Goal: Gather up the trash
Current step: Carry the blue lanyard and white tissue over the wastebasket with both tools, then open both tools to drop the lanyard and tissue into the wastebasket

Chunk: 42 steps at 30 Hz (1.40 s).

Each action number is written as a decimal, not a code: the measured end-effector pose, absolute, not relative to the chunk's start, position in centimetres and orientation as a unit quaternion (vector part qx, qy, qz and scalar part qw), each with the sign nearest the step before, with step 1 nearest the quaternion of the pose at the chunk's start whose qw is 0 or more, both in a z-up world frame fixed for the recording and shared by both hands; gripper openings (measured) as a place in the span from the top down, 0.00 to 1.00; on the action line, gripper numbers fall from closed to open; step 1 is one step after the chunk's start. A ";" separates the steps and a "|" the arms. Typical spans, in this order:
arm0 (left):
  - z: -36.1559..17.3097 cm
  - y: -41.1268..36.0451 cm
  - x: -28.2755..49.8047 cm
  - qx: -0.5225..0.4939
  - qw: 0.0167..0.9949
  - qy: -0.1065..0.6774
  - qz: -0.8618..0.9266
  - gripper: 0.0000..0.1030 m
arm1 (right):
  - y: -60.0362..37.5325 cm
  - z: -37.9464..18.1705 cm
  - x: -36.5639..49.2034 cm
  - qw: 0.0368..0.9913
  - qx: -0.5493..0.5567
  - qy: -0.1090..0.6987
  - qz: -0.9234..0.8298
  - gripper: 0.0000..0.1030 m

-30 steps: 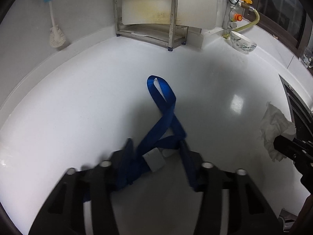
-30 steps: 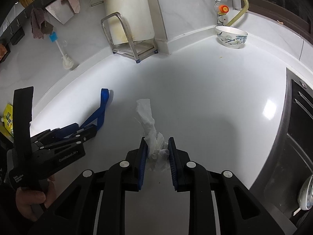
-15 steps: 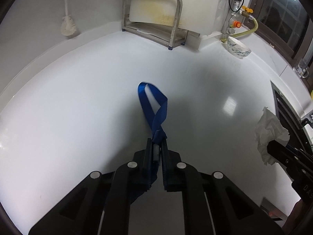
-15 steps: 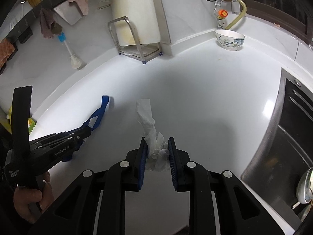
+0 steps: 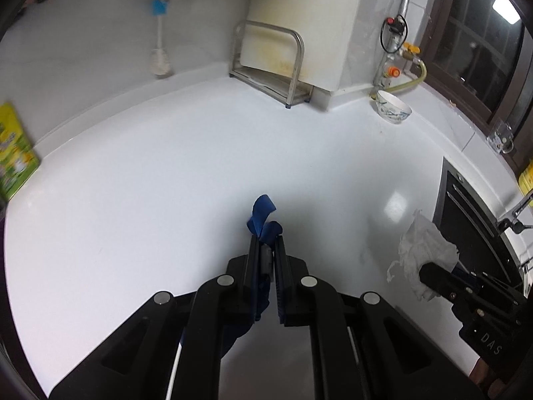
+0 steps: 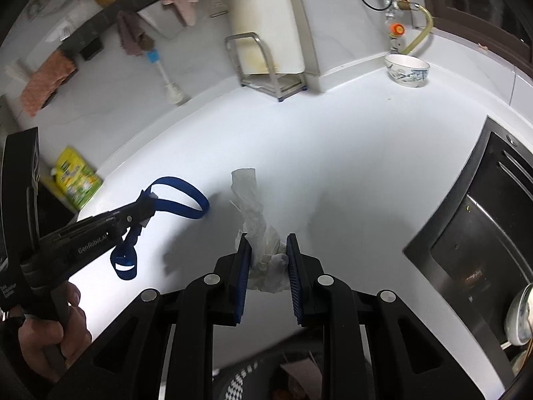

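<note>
My left gripper (image 5: 266,246) is shut on a blue fabric strap (image 5: 263,215), lifted off the white counter; the same strap (image 6: 180,205) hangs in loops from that gripper (image 6: 146,205) in the right wrist view. My right gripper (image 6: 266,250) is shut on a crumpled white tissue (image 6: 256,223), also held above the counter. From the left wrist view the tissue (image 5: 423,246) sticks out of the right gripper at the right edge. A hand (image 6: 50,333) holds the left gripper's handle.
A metal rack (image 5: 269,66) with a board stands at the back wall, a patterned bowl (image 5: 393,110) in the corner, a brush (image 5: 161,56) against the wall. A dark sink (image 6: 483,233) lies at right. A green-yellow packet (image 6: 75,180) sits at left. A dark bin opening (image 6: 276,376) shows below the right gripper.
The left gripper closed on the blue strap and lifted it off the counter. Both grippers rose and drew back from the wall, the right one still holding the tissue.
</note>
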<state>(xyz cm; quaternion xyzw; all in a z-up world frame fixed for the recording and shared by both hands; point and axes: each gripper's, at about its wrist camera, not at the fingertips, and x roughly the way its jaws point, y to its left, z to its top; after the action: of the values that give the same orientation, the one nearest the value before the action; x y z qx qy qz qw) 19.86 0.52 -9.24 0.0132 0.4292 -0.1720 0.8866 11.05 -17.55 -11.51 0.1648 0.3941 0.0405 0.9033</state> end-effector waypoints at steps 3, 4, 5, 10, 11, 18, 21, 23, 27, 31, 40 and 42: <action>-8.4 0.3 17.2 0.006 0.892 0.425 -0.154 0.91 | -18.2 -10.9 8.8 0.905 0.154 0.391 0.061 0.79; -8.2 0.1 16.4 0.006 0.893 0.424 -0.150 0.91 | -18.5 -10.8 7.9 0.906 0.151 0.389 0.067 0.79; -7.8 -0.1 15.2 0.006 0.896 0.421 -0.144 0.91 | -18.9 -10.7 7.0 0.906 0.150 0.388 0.074 0.79; -7.1 -1.0 10.2 -0.009 0.900 0.418 -0.123 0.91 | -20.8 -11.2 2.8 0.899 0.150 0.397 0.107 0.79; -7.1 -1.3 8.9 -0.012 0.900 0.419 -0.119 0.91 | -21.0 -11.3 2.0 0.899 0.146 0.398 0.111 0.79; -7.5 -3.0 2.5 -0.025 0.900 0.424 -0.095 0.91 | -22.5 -12.5 -2.6 0.892 0.121 0.408 0.153 0.79; -8.1 -3.7 0.5 -0.023 0.898 0.432 -0.083 0.91 | -22.7 -13.5 -3.9 0.887 0.115 0.416 0.165 0.79; -8.7 -4.2 -0.3 -0.019 0.895 0.439 -0.078 0.91 | -22.5 -14.3 -4.7 0.882 0.109 0.424 0.175 0.79; -10.2 -4.5 -1.6 -0.020 0.885 0.459 -0.074 0.91 | -21.7 -15.8 -5.5 0.870 0.103 0.443 0.189 0.79; -12.2 -4.4 -1.9 -0.024 0.872 0.484 -0.075 0.91 | -20.5 -17.5 -5.6 0.855 0.102 0.468 0.200 0.79; -16.0 -3.9 -1.9 -0.024 0.853 0.517 -0.067 0.91 | -19.2 -20.7 -5.0 0.837 0.100 0.502 0.192 0.78; -16.5 -3.6 -1.8 -0.024 0.851 0.522 -0.062 0.90 | -19.0 -21.0 -5.0 0.837 0.097 0.504 0.190 0.78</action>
<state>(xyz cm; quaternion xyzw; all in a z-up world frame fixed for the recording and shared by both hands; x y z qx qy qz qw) -1.81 -3.61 -16.45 -0.0242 0.5217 -0.0617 0.8506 -4.97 -19.03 -21.04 0.0973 0.5043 0.1904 0.8366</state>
